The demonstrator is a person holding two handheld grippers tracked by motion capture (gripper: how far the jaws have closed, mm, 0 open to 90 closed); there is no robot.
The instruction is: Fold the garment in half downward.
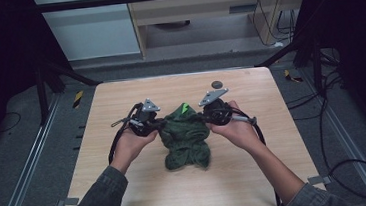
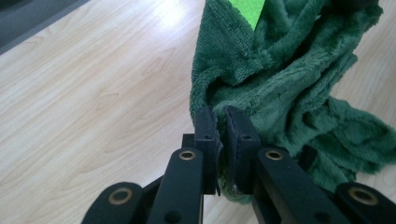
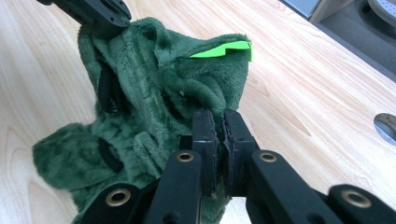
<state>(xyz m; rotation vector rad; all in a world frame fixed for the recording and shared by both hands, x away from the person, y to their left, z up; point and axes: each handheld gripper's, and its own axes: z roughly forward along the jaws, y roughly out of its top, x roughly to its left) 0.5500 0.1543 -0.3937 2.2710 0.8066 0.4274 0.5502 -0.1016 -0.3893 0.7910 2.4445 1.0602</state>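
With the left gripper (image 2: 221, 126) and the right gripper (image 3: 218, 128) each clenched on an edge of the green fleece garment (image 1: 186, 137), which hangs bunched between them and trails onto the table (image 1: 121, 103) below, the grasping looks done while any spreading or folding seems yet to come.

Crumpled dark green fleece garment (image 1: 186, 137), lifted mid-table.

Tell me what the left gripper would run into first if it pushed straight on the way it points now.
The left gripper is already shut on an edge of the green fleece cloth, so it would only press deeper into that bunched cloth. Beyond the cloth, the right gripper faces it in the high view, though depth there is unclear.
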